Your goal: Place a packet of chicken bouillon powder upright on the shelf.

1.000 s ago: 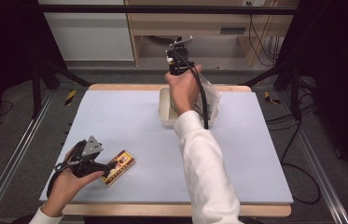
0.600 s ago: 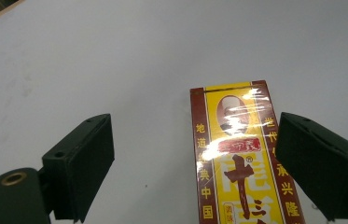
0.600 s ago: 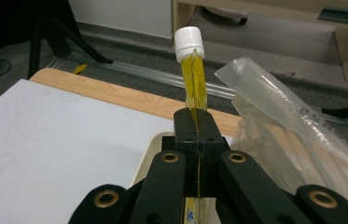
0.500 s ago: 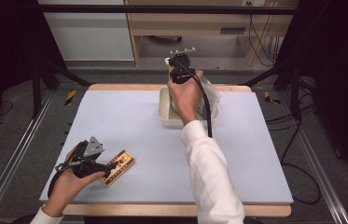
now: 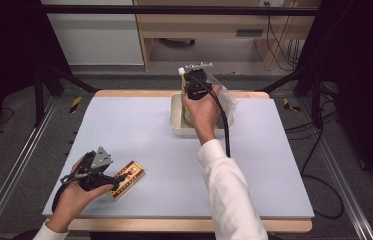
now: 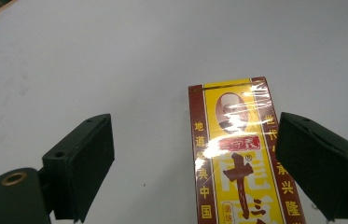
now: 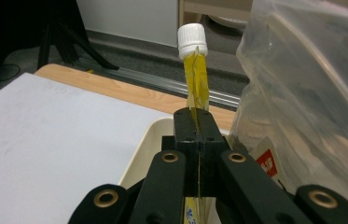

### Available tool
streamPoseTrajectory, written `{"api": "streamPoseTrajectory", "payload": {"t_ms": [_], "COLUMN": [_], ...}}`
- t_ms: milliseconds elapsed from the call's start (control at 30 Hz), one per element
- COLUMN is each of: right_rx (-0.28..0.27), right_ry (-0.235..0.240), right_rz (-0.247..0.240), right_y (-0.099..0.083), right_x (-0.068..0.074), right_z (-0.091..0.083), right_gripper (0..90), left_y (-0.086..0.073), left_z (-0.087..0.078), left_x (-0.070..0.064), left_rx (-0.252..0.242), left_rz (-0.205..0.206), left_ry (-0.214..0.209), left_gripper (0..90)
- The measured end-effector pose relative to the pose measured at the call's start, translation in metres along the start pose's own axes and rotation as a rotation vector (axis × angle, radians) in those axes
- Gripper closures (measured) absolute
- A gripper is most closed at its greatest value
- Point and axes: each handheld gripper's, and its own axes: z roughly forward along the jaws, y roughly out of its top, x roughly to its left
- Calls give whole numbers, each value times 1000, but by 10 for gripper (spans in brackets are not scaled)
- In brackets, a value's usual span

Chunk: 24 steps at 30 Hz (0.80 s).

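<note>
Lab: aluminium frame (image 5: 19, 165), trailing cables (image 5: 324, 130)

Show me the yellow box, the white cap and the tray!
yellow box (image 6: 237, 154), left gripper view, its printed top face.
white cap (image 7: 192, 40), right gripper view, its ribbed side.
tray (image 5: 175, 116), high view, its left wall.

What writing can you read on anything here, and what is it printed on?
"十" large, "地道" and "中国" down the left edge: on the red-and-yellow box.
Its other characters: partly covered or lost in glare.
Red label inside the clear bag: too blurred.
Yellow pouch: print unreadable.
</note>
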Motion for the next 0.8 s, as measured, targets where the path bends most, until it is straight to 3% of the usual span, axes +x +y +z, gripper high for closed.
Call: {"api": "streamPoseTrajectory", "payload": {"t_ms": [633, 800], "right_rx": [22, 22], "right_ry": [-1, 7], "right_rz": [20, 12], "right_y": [-15, -20], "right_x": [-8, -5], "right_z": [-7, -7], "right_gripper": [896, 785], "left_y": [1, 0], "left_z": [-1, 0], "left_x": [0, -1], "left_rx": [20, 13], "left_rz": [22, 6], "left_ry": [1, 2], "left_gripper": [116, 114]}}
